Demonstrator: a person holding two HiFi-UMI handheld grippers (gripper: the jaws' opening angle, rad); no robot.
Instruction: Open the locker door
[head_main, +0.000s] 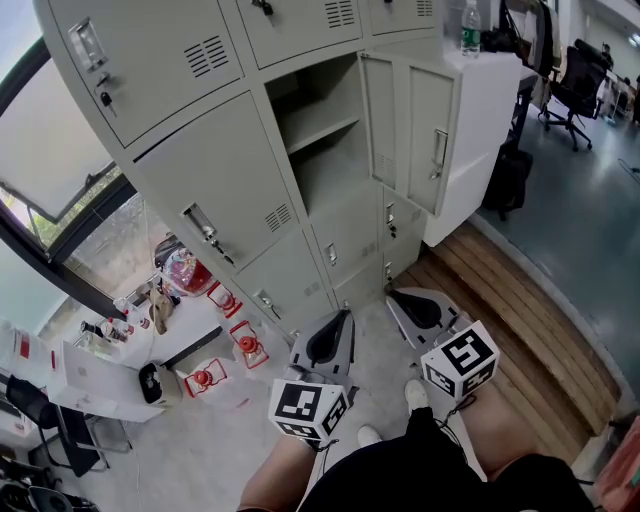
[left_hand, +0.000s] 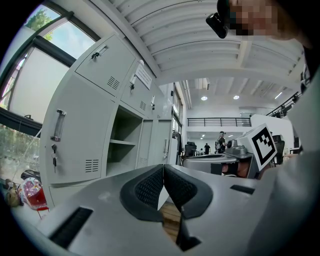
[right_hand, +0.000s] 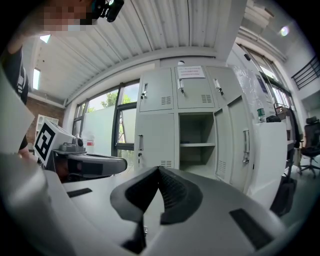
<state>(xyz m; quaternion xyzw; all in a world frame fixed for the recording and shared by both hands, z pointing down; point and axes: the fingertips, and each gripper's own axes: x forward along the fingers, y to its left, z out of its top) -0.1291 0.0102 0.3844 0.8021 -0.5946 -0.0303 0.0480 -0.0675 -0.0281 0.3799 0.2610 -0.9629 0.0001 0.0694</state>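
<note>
Now, left gripper (left_hand: 163, 176): we see jaws pressed together, holding nothing
right gripper (right_hand: 159, 176): jaws pressed together too, apart from the locker (head_main: 190, 150)
locker door (head_main: 432, 140): open — shelf (head_main: 320, 130) showing

Our pale grey metal locker cabinet (head_main: 215, 180) has slotted vents. The left tool (head_main: 345, 314) and right tool (head_main: 392, 296) are light grey with black ribbed pads (left_hand: 150, 187) and black-and-white marker cubes (head_main: 308, 408). We see brown wooden floor planks (head_main: 520, 330) and small red objects (head_main: 203, 378).
</note>
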